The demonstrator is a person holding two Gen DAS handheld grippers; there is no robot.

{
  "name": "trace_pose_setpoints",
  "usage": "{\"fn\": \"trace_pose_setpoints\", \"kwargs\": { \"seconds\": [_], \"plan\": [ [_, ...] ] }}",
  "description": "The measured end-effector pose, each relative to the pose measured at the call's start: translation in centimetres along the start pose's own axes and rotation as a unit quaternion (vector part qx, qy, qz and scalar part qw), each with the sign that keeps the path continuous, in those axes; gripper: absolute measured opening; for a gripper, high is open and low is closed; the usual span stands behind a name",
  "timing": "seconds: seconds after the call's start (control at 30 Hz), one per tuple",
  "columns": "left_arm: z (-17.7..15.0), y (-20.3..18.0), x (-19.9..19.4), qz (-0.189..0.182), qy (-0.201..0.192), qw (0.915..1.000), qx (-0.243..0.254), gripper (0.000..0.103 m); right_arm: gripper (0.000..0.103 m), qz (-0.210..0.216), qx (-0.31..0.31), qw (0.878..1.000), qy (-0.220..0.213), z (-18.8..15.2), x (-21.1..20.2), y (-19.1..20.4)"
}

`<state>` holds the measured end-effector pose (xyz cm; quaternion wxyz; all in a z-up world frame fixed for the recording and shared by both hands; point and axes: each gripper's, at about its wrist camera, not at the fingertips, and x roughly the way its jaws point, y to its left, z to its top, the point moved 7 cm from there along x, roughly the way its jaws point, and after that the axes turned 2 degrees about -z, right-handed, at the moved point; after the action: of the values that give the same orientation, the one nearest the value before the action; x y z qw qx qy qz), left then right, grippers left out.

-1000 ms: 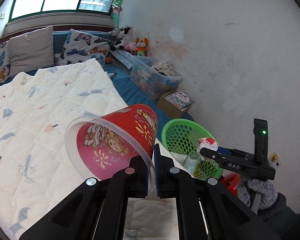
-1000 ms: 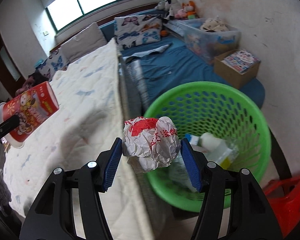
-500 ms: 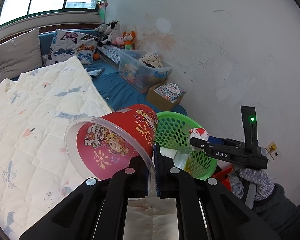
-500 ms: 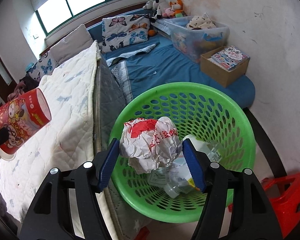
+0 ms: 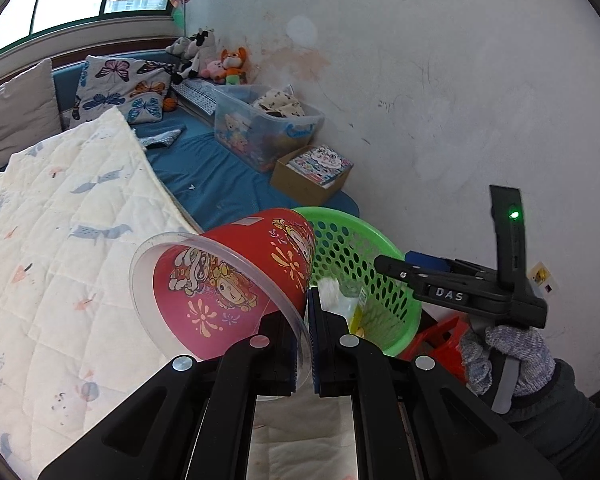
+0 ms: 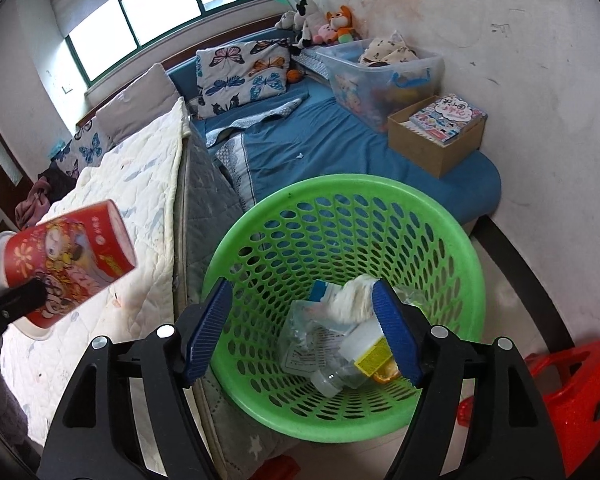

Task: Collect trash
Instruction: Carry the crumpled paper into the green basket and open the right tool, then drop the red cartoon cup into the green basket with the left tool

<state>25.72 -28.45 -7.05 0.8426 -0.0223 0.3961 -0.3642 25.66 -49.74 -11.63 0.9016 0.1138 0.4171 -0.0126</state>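
Over the green basket (image 6: 340, 208), the right gripper (image 6: 304, 328) has just been opening, with nothing between its fingers; the paper ball (image 6: 354, 298) lies inside. The left gripper (image 5: 307, 344) pinches the red cup (image 5: 228, 280) by its rim above the bed's edge, beside the basket. That thin grip might slip, and the cup could fall outside the basket.

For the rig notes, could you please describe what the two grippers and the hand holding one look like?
Both grippers, left gripper and right gripper, are black plastic with silver screws and ribbed blue pads. The right one, in the left view, bears white "DAS" lettering and a green light. Its hand wears a grey knit glove and dark sleeve.
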Motion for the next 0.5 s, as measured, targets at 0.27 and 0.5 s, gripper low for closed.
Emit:
{"fn": "trace_pose_setpoints", "kwargs": {
  "seconds": [0.27, 0.5],
  "plan": [
    [-0.2, -2.4, 3.5, -0.010, 0.035, 0.9992, 0.019, 0.005, 0.074, 0.000, 0.016, 1.000, -0.009, -0.8, -2.0, -1.7],
    [-0.8, -4.2, 7.8, -0.006, 0.084, 0.9958, 0.036, 0.005, 0.074, 0.001, 0.031, 0.999, -0.012, -1.7, -3.0, -3.1]
  ]
}}
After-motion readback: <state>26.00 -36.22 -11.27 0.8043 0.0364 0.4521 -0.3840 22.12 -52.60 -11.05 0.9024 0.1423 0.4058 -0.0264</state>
